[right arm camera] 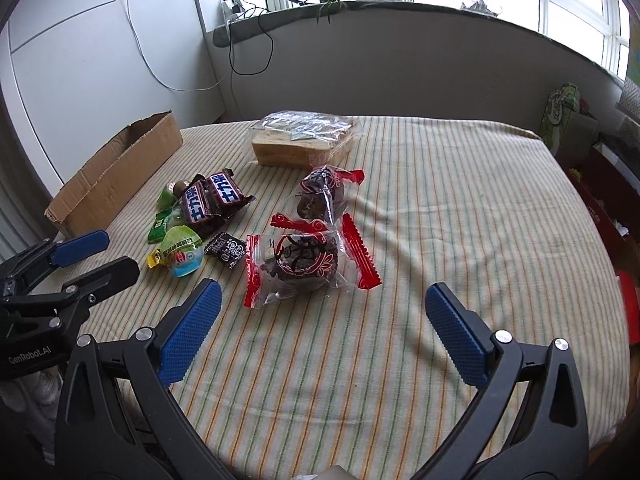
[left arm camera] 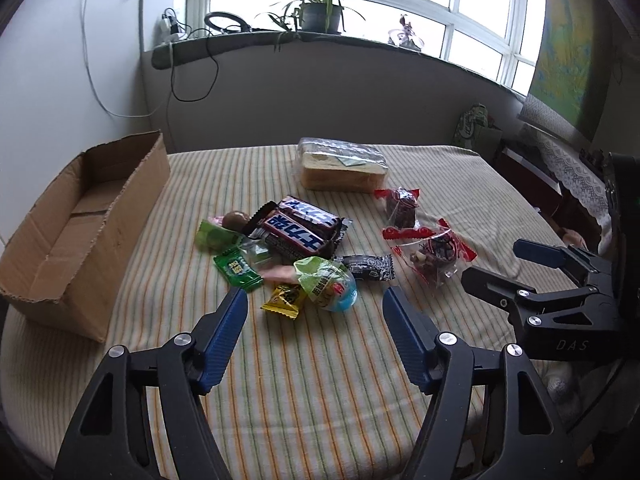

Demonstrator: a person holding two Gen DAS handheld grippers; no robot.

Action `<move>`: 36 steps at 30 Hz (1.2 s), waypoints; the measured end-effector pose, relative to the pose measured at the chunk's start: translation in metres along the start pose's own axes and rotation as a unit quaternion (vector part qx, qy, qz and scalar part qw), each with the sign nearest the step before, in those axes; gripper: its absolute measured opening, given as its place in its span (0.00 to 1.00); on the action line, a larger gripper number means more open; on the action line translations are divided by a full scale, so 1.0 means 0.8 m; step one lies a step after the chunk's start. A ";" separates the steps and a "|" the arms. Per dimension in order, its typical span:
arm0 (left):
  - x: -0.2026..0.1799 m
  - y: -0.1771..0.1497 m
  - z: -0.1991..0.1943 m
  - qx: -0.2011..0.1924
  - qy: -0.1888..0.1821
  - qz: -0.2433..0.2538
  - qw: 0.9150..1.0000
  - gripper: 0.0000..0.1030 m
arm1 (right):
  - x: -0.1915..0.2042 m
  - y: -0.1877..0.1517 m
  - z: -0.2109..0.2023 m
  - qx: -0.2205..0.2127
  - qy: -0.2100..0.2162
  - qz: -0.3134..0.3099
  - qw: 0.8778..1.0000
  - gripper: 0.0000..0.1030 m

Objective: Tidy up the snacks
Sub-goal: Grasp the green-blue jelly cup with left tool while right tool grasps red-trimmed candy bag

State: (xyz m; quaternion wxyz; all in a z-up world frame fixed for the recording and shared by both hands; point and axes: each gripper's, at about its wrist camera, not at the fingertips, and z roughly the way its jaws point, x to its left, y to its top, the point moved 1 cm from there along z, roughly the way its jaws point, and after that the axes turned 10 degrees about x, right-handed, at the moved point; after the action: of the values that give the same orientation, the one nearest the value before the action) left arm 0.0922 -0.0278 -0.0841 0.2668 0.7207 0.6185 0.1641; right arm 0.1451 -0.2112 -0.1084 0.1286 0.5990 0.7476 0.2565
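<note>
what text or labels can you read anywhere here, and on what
"DAS": on the right gripper body, rest cut off.
"GenRobot.AI": on the left gripper body.
Chocolate bars: white Chinese characters on blue, not legible to me.
Green candy, yellow candy, black candy, green-topped jelly cup: print too small.

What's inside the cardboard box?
The cardboard box looks empty in the left wrist view: only its bare brown floor and folded bottom flaps show. Its near wall hides the near part of the floor, so something small could lie there unseen. The snacks are all outside, on the striped cloth.
</note>
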 end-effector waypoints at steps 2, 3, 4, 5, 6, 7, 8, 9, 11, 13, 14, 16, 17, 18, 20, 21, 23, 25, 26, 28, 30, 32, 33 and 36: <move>0.001 0.001 0.007 0.009 -0.006 0.006 1.000 0.66 | -0.004 0.006 0.010 0.016 0.017 0.010 1.000 0.98; 0.001 0.002 0.010 0.011 -0.009 0.010 1.000 0.66 | -0.007 0.008 0.013 0.020 0.027 0.015 0.999 0.95; 0.001 0.002 0.013 0.014 -0.013 0.014 1.000 0.65 | -0.007 0.011 0.017 0.022 0.033 0.017 0.999 0.94; 0.002 0.003 0.016 0.019 -0.016 0.014 1.000 0.64 | -0.008 0.014 0.021 0.025 0.036 0.019 0.999 0.91; 0.003 0.005 0.019 0.023 -0.020 0.014 0.999 0.62 | -0.009 0.017 0.025 0.028 0.038 0.020 0.999 0.88; 0.005 0.006 0.022 0.025 -0.026 0.013 0.999 0.62 | -0.008 0.020 0.030 0.033 0.042 0.022 0.998 0.87; 0.006 0.008 0.025 0.027 -0.029 0.013 0.999 0.59 | -0.009 0.022 0.033 0.041 0.051 0.026 0.998 0.86; 0.006 0.010 0.028 0.029 -0.030 0.015 0.999 0.57 | -0.010 0.025 0.037 0.048 0.063 0.031 0.996 0.85; 0.006 0.012 0.034 0.032 -0.031 0.024 0.999 0.53 | -0.010 0.029 0.041 0.056 0.078 0.038 0.995 0.85; 0.004 0.012 0.038 0.036 -0.031 0.037 0.998 0.51 | -0.009 0.032 0.043 0.056 0.081 0.038 0.994 0.85; 0.002 0.012 0.040 0.039 -0.032 0.044 0.998 0.51 | -0.008 0.034 0.044 0.056 0.078 0.037 0.995 0.85; -0.002 0.013 0.042 0.040 -0.037 0.053 0.997 0.51 | -0.008 0.038 0.044 0.057 0.081 0.041 0.994 0.85; -0.003 0.014 0.042 0.040 -0.039 0.057 0.997 0.51 | -0.007 0.039 0.046 0.058 0.083 0.043 0.994 0.85; -0.005 0.015 0.043 0.038 -0.039 0.062 0.997 0.51 | -0.006 0.040 0.047 0.059 0.082 0.043 0.994 0.85; -0.011 0.016 0.045 0.037 -0.034 0.077 0.996 0.51 | -0.003 0.042 0.053 0.063 0.073 0.039 0.995 0.85; -0.014 0.016 0.048 0.038 -0.028 0.083 0.995 0.51 | -0.002 0.042 0.057 0.067 0.067 0.038 0.995 0.85; -0.019 0.016 0.053 0.042 -0.021 0.092 0.995 0.51 | -0.002 0.043 0.064 0.073 0.064 0.036 0.995 0.85; -0.021 0.017 0.058 0.048 -0.016 0.094 0.994 0.51 | -0.001 0.043 0.066 0.072 0.060 0.030 0.995 0.85; -0.021 0.017 0.060 0.050 -0.015 0.094 0.994 0.51 | 0.000 0.044 0.066 0.072 0.058 0.026 0.995 0.85; -0.020 0.018 0.064 0.051 -0.014 0.090 0.995 0.49 | 0.002 0.045 0.067 0.072 0.054 0.020 0.996 0.84; -0.018 0.019 0.067 0.051 -0.013 0.087 0.995 0.44 | 0.006 0.046 0.068 0.072 0.045 0.011 0.996 0.73; -0.018 0.019 0.069 0.051 -0.012 0.086 0.995 0.38 | 0.009 0.046 0.069 0.073 0.042 0.004 0.996 0.71; -0.018 0.018 0.069 0.051 -0.013 0.085 0.995 0.38 | 0.009 0.045 0.068 0.072 0.042 0.003 0.996 0.69; -0.018 0.018 0.069 0.049 -0.013 0.086 0.995 0.38 | 0.008 0.044 0.067 0.073 0.048 0.005 0.996 0.67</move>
State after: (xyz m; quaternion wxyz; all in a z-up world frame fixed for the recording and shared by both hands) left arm 0.1320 -0.0531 -0.1185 0.2238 0.7854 0.5582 0.1467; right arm 0.1993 -0.1876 -0.1333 0.0469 0.5971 0.7670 0.2301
